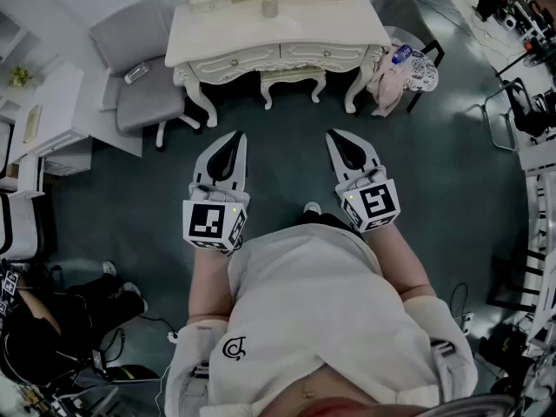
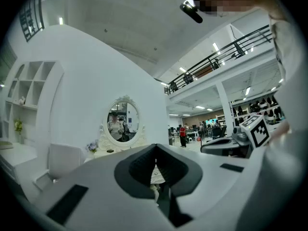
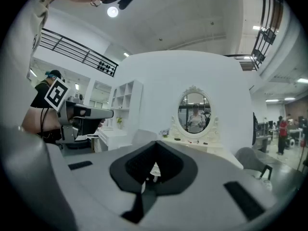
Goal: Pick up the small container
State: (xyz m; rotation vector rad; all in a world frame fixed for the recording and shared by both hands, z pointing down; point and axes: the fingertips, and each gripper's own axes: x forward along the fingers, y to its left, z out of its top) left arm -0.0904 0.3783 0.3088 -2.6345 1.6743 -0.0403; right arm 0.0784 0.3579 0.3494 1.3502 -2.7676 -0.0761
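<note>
Approach | my left claw (image 1: 233, 139), right claw (image 1: 337, 137) both pressed together, empty | likely container (image 1: 269, 8) far on counter (image 1: 347, 29), not yet in reach

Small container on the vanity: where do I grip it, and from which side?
Grip the container across its side wall, mid-height, coming in level from the front edge of the vanity. It looks like a short upright cylinder standing alone mid-top, with bare surface around it. The left tool and right tool are both shut; open one first.
</note>
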